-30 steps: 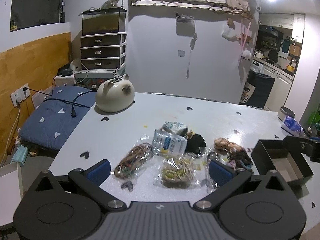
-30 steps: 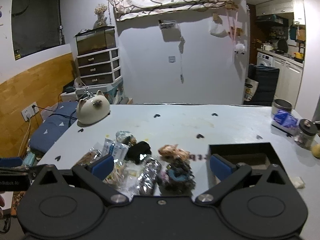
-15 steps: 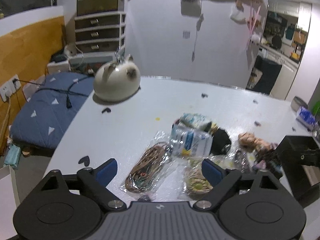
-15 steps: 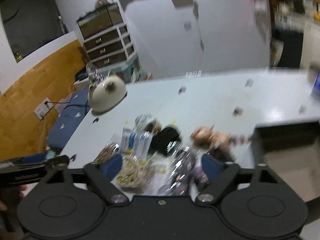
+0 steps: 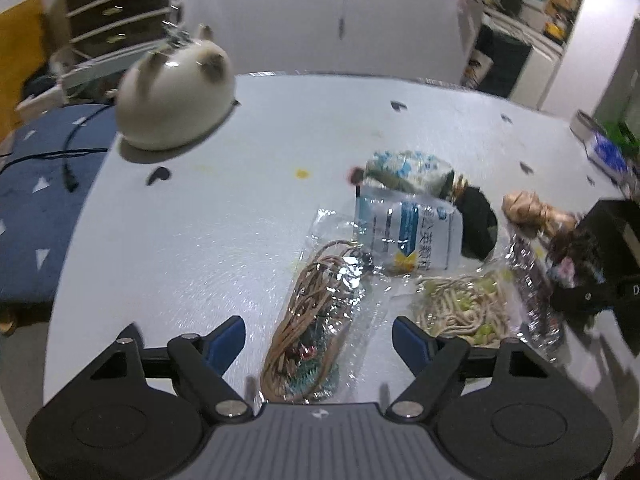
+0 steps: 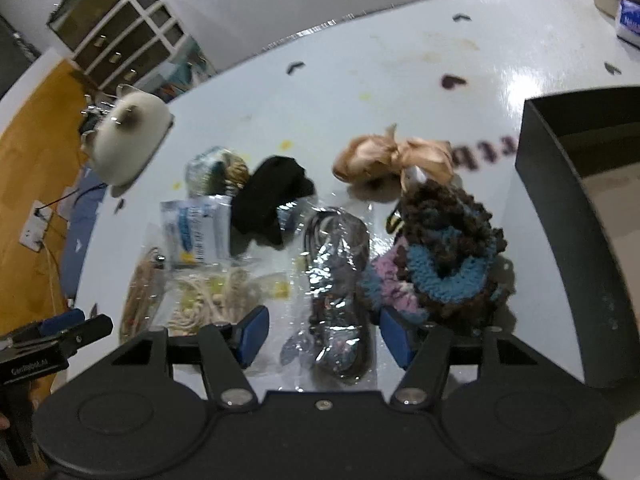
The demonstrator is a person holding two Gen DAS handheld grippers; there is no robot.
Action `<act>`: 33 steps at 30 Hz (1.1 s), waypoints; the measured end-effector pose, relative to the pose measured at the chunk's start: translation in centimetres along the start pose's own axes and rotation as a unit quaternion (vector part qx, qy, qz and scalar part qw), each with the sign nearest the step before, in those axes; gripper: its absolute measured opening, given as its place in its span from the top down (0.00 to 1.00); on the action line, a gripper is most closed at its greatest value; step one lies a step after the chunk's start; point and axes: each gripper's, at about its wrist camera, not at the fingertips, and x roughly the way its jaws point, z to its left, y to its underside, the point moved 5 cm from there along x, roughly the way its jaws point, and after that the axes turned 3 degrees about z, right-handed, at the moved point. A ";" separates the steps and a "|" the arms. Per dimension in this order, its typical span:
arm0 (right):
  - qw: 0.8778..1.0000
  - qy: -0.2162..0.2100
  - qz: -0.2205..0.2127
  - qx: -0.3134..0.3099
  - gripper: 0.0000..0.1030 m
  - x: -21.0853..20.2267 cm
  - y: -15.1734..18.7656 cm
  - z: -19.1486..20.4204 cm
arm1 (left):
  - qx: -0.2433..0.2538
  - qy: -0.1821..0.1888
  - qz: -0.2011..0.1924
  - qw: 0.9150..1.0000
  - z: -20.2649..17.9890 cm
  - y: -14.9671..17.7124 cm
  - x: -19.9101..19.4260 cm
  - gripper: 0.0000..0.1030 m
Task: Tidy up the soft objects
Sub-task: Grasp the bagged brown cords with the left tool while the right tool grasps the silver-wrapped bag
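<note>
A heap of soft things lies on the white table. My left gripper is open just above a clear bag of brown cord. Next to it lie a bag of cream cord, a blue-white packet and a black cloth. My right gripper is open over a shiny clear bag of dark items. A brown and blue knitted piece and a tan ribbon bow lie to its right. A black open box stands at the right.
A cream cat-shaped ornament stands at the table's far left. A blue tissue pack and a tin sit at the far right edge. A blue cushion lies beyond the table's left edge. Small dark heart stickers dot the table.
Both grippers have moved forward and down toward the heap. The left one now hovers over the brown cord bag, the right one over the shiny bag. Jaws stay open.
</note>
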 end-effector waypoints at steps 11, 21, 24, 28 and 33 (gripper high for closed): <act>0.995 0.059 0.021 -0.076 0.33 3.0 -0.7 1.7 | 0.043 0.005 0.059 0.997 0.8 -1.4 5.0 0.25; 0.973 0.114 0.031 -0.197 0.39 3.4 1.9 3.9 | 0.072 -0.011 0.099 0.992 -0.2 -1.6 4.9 0.49; 0.974 0.109 0.033 -0.197 0.46 3.0 2.2 3.6 | 0.071 -0.015 0.106 0.992 -0.5 -1.1 4.6 0.54; 0.974 0.107 0.031 -0.196 0.55 2.3 2.9 3.3 | 0.055 -0.020 0.104 0.993 -0.4 -0.5 4.1 0.57; 0.974 0.103 0.029 -0.199 0.64 1.7 3.9 3.2 | 0.023 -0.025 0.091 0.995 -0.2 0.3 3.1 0.62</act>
